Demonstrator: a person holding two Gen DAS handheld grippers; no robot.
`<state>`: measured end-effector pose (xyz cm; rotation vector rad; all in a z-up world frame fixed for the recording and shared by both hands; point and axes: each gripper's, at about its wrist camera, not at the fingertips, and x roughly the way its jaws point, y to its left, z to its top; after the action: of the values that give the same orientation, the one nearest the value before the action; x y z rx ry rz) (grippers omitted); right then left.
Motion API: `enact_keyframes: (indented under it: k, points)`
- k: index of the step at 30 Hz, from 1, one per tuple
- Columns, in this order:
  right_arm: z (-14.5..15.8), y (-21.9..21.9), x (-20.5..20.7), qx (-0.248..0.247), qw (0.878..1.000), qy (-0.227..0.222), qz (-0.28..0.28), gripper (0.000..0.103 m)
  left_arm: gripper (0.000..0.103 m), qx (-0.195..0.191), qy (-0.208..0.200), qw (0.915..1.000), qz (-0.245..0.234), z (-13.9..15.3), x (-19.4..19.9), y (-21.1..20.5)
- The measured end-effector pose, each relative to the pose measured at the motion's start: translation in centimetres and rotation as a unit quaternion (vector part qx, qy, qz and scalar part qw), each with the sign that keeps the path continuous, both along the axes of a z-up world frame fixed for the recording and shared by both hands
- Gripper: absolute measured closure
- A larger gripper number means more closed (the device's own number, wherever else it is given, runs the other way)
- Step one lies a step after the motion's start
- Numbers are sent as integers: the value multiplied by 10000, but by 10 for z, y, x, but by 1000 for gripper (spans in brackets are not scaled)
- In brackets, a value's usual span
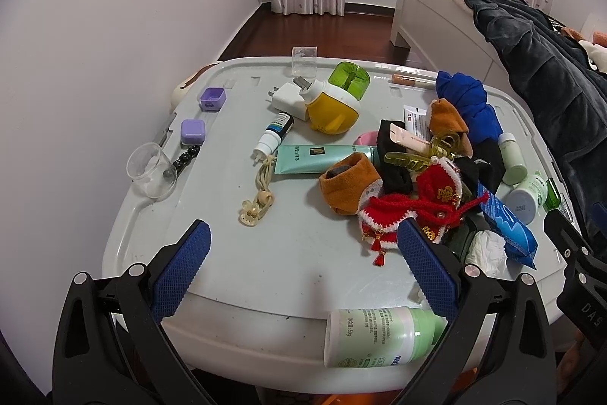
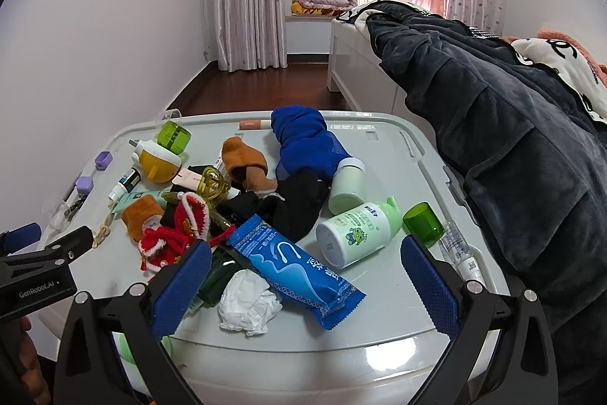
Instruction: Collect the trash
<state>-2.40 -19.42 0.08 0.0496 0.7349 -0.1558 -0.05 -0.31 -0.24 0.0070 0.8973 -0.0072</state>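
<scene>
A crumpled white tissue (image 2: 248, 304) lies near the front edge of the grey storage-box lid (image 2: 379, 310), beside a blue wrapper packet (image 2: 294, 262). Both also show in the left wrist view, tissue (image 1: 487, 251) and packet (image 1: 510, 228). My right gripper (image 2: 305, 281) is open and empty, its blue pads either side of the tissue and packet, just above the lid. My left gripper (image 1: 303, 266) is open and empty over a bare part of the lid (image 1: 288, 253), left of the pile. A green-and-white bottle (image 1: 383, 336) lies at the lid's front edge by the left gripper's right finger.
The lid holds a pile of socks, a red knitted pouch (image 1: 413, 211), hair clips, tubes, lotion bottles (image 2: 356, 234), a yellow-green plug-in device (image 1: 334, 101), purple cases and a clear cup (image 1: 151, 169). A dark robe (image 2: 512, 147) hangs over the bed on the right. A wall stands left.
</scene>
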Motion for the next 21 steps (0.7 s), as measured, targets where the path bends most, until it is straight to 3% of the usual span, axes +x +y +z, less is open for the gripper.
enact_keyframes:
  k: [21]
  points:
    - [12,-8,-3,-109,9997,-162,-158,4,7,-23,-73,9998,166,0,6,13]
